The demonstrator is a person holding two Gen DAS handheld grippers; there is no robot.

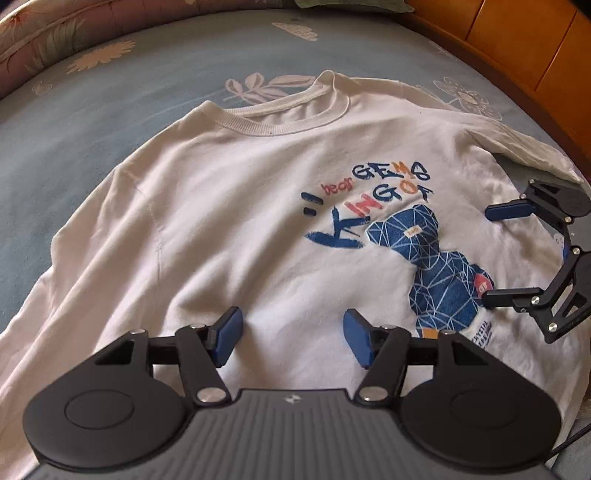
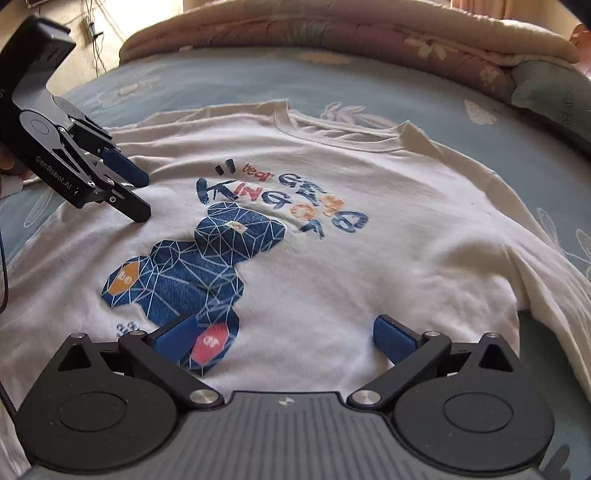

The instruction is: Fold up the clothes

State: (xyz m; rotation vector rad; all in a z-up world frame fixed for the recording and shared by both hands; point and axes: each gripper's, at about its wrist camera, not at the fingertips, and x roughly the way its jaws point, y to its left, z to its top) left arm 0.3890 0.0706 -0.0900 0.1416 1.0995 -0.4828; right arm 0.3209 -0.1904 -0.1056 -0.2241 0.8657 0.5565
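A white long-sleeved shirt [image 1: 229, 221] lies spread face up on the bed, collar [image 1: 280, 114] away from me, with a blue bear print [image 1: 436, 266] and coloured lettering on its chest. My left gripper [image 1: 291, 338] hovers open over the lower front of the shirt, only flat fabric beneath its blue pads. My right gripper [image 1: 496, 254] comes in from the right edge, open, beside the bear. In the right wrist view the shirt [image 2: 406, 240] fills the middle. There my right gripper [image 2: 284, 338] stands wide open above the bear's foot, and the left gripper [image 2: 144, 197] hangs open at the upper left.
The blue floral bedsheet [image 1: 110, 122] surrounds the shirt. A rolled quilt [image 2: 332, 33] and a green pillow [image 2: 554, 96] lie along the far side. A wooden bed board [image 1: 517, 44] runs at the upper right. Cables [image 2: 92, 33] hang past the bed's far corner.
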